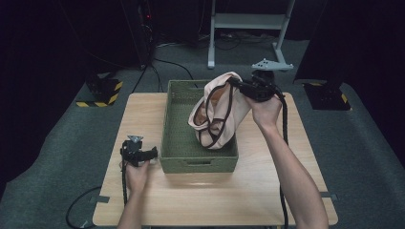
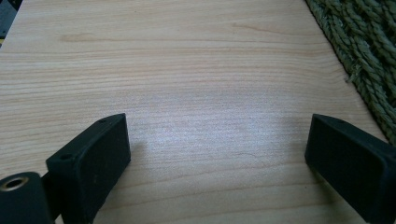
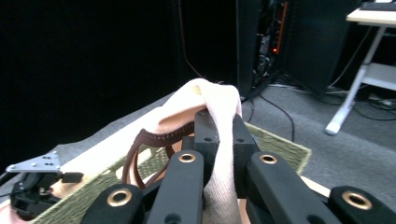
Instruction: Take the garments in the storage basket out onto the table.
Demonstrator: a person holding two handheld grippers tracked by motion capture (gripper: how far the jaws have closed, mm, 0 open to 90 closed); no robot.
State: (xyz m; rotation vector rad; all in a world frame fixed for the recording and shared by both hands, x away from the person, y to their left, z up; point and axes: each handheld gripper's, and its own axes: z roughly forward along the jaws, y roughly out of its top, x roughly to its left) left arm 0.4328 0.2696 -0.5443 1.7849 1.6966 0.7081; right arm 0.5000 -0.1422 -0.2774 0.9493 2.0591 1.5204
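Overhead, right tool [image 1: 239,87] clamps a limp pale-pink, brown-trimmed garment [image 1: 217,112]; left tool [image 1: 143,155] gapes.

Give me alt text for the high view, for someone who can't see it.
A person's right gripper is shut on a pink bag with dark brown straps, holding it lifted above a green woven basket on a wooden table. The left gripper, its fingers open, rests on the table just left of the basket.

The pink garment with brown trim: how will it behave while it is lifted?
Probably floppy: the pink garment droops in folds from the right gripper above the green woven basket. It looks light. The brown trim loops loosely and might snag.
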